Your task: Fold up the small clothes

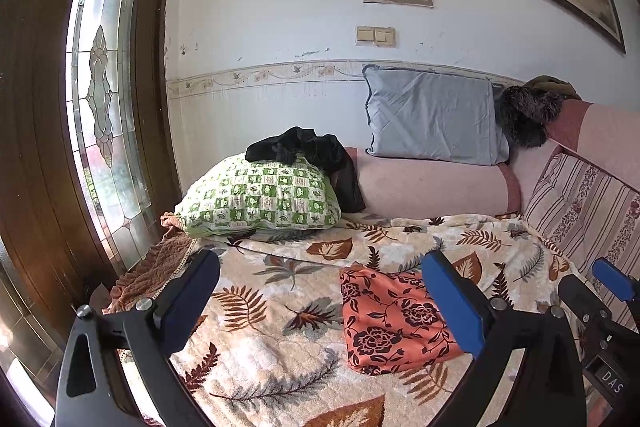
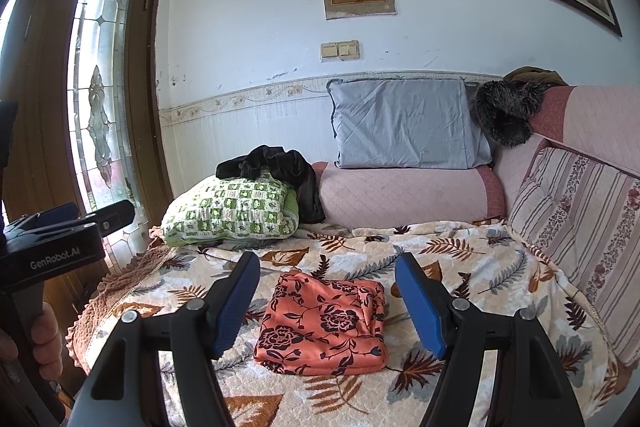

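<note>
The orange floral garment (image 2: 322, 325) lies folded into a compact block on the leaf-print bedspread (image 2: 480, 259), just ahead of and between the right gripper (image 2: 326, 301)'s wide, empty jaws. The left gripper (image 1: 320, 291) also stands wide with nothing in it; the garment sits toward its right jaw. From here a careless nudge or a pinch of only the top layer would likely drag the slippery-looking fabric open, or catch the bedspread beneath with it.
</note>
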Demonstrator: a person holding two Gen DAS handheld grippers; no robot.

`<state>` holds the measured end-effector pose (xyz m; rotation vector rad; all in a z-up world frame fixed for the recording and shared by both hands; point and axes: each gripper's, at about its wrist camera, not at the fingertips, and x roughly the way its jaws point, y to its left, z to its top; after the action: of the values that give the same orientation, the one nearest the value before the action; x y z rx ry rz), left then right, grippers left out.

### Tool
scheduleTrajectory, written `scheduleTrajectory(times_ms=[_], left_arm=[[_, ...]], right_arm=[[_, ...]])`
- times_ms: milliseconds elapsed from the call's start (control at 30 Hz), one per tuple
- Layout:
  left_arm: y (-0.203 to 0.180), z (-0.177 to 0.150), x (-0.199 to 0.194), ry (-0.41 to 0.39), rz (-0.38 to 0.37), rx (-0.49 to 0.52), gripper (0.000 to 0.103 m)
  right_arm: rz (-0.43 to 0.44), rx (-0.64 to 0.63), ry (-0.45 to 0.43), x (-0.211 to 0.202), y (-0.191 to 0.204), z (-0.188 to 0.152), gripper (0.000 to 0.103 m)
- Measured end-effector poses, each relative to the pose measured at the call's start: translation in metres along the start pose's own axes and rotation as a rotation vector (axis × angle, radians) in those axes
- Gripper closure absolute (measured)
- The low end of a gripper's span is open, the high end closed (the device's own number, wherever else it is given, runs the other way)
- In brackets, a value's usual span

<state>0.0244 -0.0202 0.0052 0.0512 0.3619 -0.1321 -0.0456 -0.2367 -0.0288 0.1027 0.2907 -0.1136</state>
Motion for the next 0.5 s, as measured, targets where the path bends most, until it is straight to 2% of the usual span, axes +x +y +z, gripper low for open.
scheduleTrajectory(times_ms=[500], left_arm=[[0.012,0.003,0.008,-0.020,-0.006,-0.009,0.002]], right_arm=[[0.017,-0.058,0.022,0.017,0.019,0.001,0.029]])
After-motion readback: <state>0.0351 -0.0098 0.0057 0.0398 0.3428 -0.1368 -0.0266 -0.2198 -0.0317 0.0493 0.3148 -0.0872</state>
